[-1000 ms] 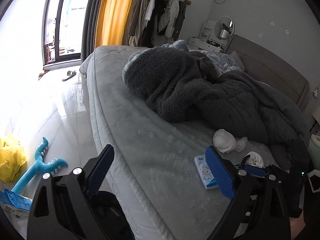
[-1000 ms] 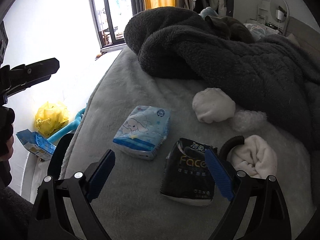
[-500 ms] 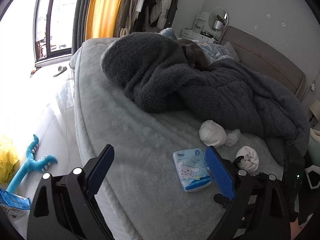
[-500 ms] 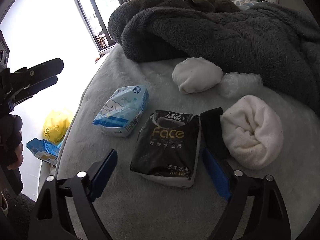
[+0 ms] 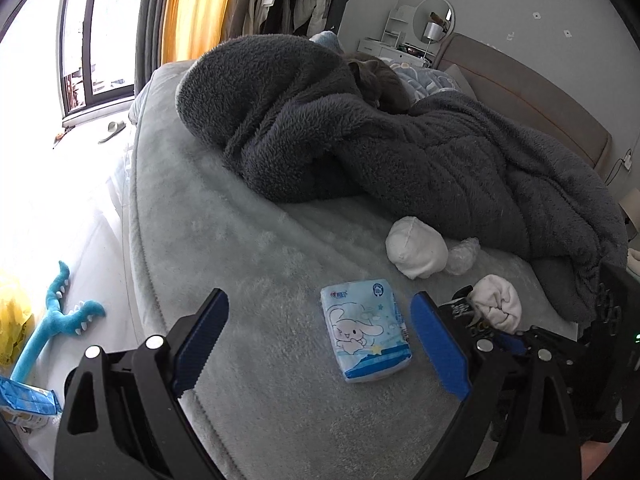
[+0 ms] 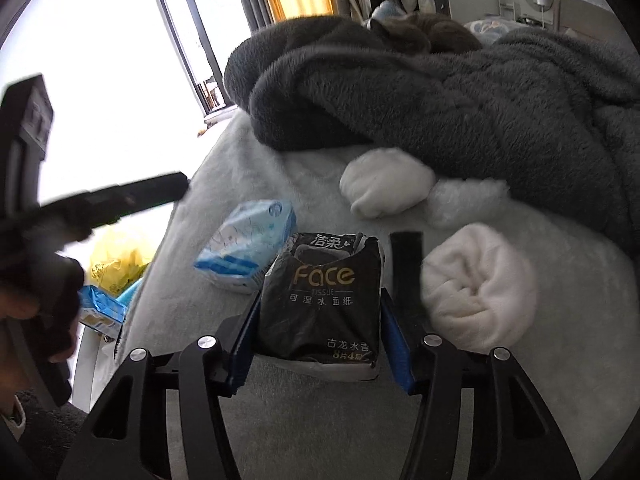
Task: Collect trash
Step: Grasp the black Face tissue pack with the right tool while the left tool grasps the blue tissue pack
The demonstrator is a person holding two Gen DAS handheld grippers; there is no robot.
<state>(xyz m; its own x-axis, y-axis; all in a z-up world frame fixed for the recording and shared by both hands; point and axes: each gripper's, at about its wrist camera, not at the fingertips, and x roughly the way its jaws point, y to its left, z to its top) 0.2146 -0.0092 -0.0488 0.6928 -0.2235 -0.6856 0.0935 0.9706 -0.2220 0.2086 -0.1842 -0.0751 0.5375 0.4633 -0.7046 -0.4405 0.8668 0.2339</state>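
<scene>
A black "Face" tissue pack (image 6: 320, 292) lies on the grey bed, and my right gripper (image 6: 318, 344) is shut on it, one blue pad against each side. A light blue cartoon tissue pack (image 5: 366, 330) lies between the fingers of my open left gripper (image 5: 320, 344), which hovers above it; it also shows in the right wrist view (image 6: 250, 246). A white rolled sock (image 6: 480, 292) sits right of the black pack. A white bundle (image 5: 416, 252) and a crumpled clear plastic scrap (image 5: 464, 254) lie against the dark blanket.
A big dark fleece blanket (image 5: 400, 140) covers the far half of the bed, with a grey cat (image 5: 380, 84) on it. On the floor at left are a yellow bag (image 6: 116, 264), a blue toy (image 5: 56, 324) and a blue packet (image 5: 24, 400).
My right gripper moved forward and closed on the black tissue pack. My left gripper swung right, over the bed, bringing the blue tissue pack between its fingers.
</scene>
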